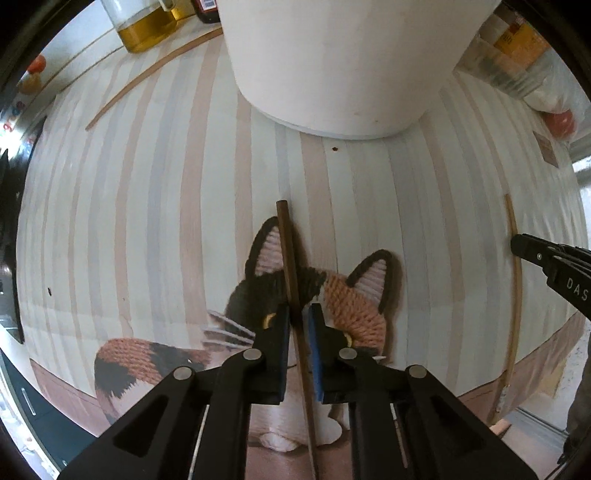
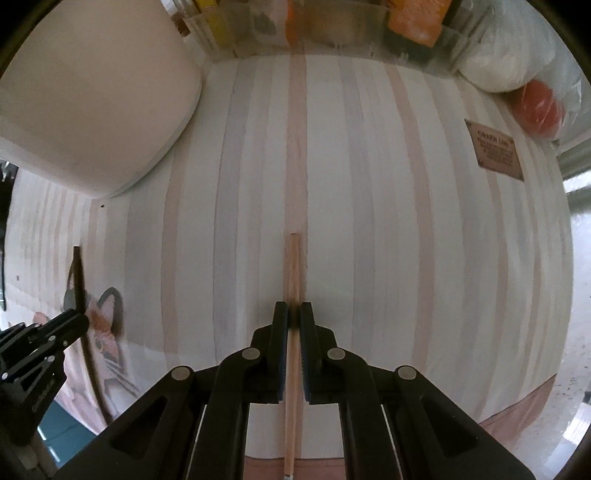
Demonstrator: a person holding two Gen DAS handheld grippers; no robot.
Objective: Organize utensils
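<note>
My left gripper is shut on a dark brown chopstick and holds it above the striped tablecloth, over a knitted cat figure. My right gripper is shut on a light wooden chopstick, which shows at the right edge of the left wrist view as the same light chopstick. Both grippers point down at the table. A tall white container stands just beyond the dark chopstick. Another light chopstick lies on the cloth at the far left.
A bottle of yellow oil stands at the back left. Clear boxes of packets and a plastic bag with red fruit line the back right. A small brown label lies on the cloth. The table's front edge runs close below the grippers.
</note>
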